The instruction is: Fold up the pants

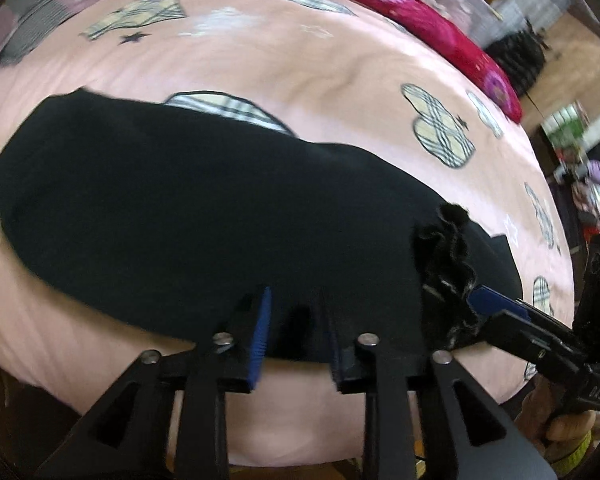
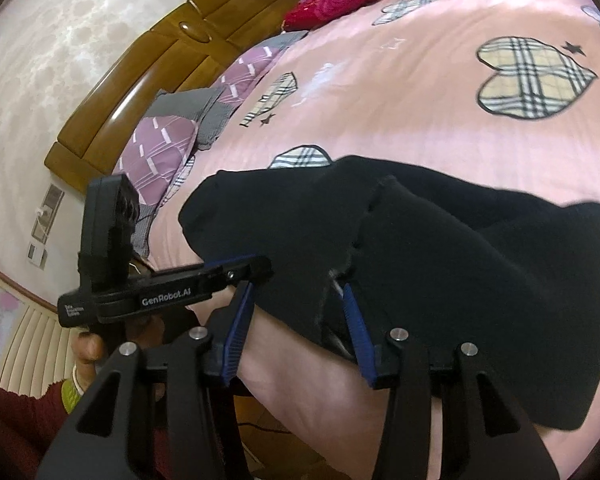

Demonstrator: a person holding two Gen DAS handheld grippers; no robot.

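Black pants (image 1: 180, 200) lie folded in a long band across a pink bed sheet (image 1: 280, 60). My left gripper (image 1: 296, 320) hangs over their near edge with its jaws apart; dark cloth shows behind the gap and the pads press nothing. The gathered waistband (image 1: 448, 264) bunches at the right end, where my right gripper (image 1: 492, 302) comes in from the side. In the right wrist view the pants (image 2: 460, 260) spread ahead. The right gripper (image 2: 296, 320) stands open there, with a corner of cloth loose between its fingers. My left gripper (image 2: 244, 266) lies at the pants' left edge.
The sheet carries plaid heart prints (image 2: 532, 76). A red blanket (image 1: 440, 28) runs along the far side. Purple and grey pillows (image 2: 160, 148) rest against a wooden headboard (image 2: 160, 60). The near bed edge (image 2: 320, 400) drops to the floor. A hand (image 2: 88, 348) holds the left gripper.
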